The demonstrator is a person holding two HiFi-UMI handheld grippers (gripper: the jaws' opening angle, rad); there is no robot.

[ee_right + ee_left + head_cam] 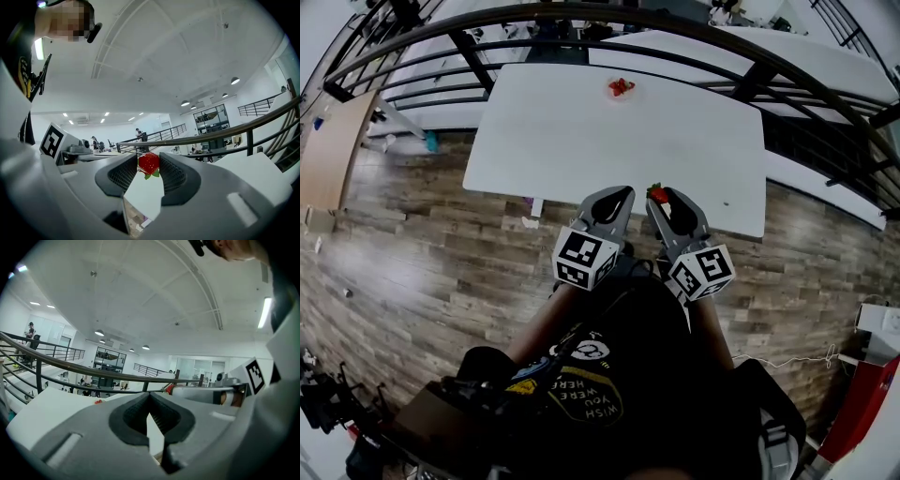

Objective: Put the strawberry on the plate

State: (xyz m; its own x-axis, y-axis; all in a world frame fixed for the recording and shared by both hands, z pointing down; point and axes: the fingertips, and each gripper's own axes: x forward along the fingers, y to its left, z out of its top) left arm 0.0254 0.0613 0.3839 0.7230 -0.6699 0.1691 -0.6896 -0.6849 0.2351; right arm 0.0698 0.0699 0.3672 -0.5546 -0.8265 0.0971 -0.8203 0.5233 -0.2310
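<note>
My right gripper (149,165) pinches the strawberry (656,194) tight. My left gripper (150,398) is closed with nothing in it, near the table (581,131).

I log an open-plan office mezzanine: black railing (581,11), white tables (581,131), glass-walled rooms (110,359), ceiling downlights (185,103).

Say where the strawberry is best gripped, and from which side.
Grip the red body at its widest, one jaw on each flank, probably coming in from the leaf end. The right gripper holds the strawberry this way, pinched near the jaw tips with the green leaves on the lower, nearer side. The rounded flanks give the pads most contact, while the leaves would likely slip or tear.
</note>
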